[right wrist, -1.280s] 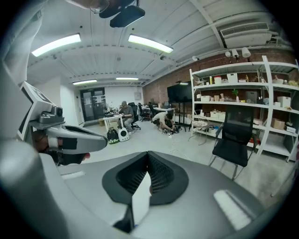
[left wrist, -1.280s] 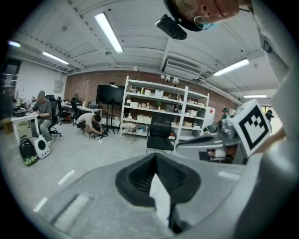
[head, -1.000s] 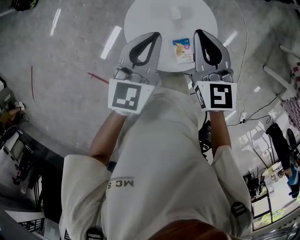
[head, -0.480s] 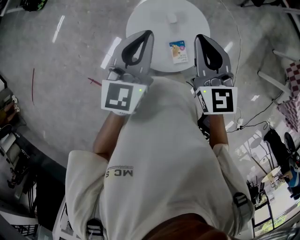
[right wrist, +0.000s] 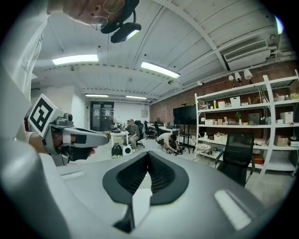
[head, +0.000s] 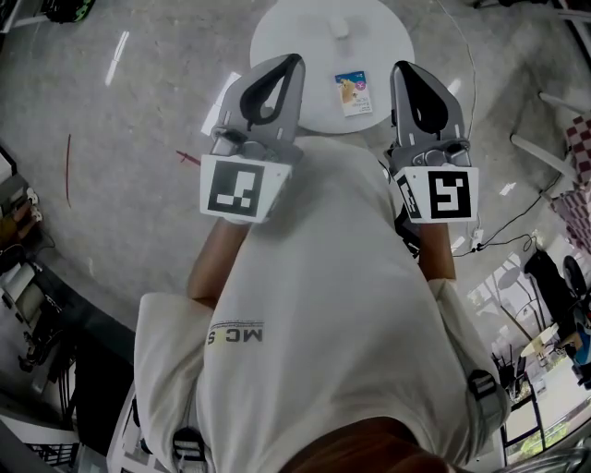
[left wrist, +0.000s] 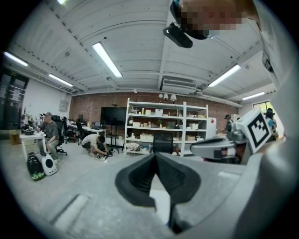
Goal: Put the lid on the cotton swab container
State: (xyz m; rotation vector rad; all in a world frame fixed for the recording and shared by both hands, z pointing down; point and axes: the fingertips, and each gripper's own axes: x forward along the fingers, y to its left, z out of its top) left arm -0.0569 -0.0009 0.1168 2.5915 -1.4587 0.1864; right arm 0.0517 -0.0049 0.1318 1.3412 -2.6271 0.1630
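Note:
In the head view a small blue-and-white printed box (head: 353, 92) lies on the near part of a round white table (head: 295, 28). A small white object (head: 340, 28) sits further back on the table; what it is I cannot tell. My left gripper (head: 295, 61) and right gripper (head: 399, 66) are held up in front of the person's chest, near the table's front edge, one to each side of the box. Both are shut with nothing between their jaws. Both gripper views look out level across the room: left gripper (left wrist: 155, 154), right gripper (right wrist: 148, 152). Neither shows the table.
Grey polished floor surrounds the table, with cables (head: 499, 222) at the right and equipment at the left edge. The gripper views show white shelving (left wrist: 163, 126), a black office chair (right wrist: 238, 154) and people at desks (right wrist: 131, 133) farther off.
Both grippers have drifted slightly apart, the left one leftward and the right one rightward. The table and box now sit a little higher in the head view. Both jaws stayed shut.

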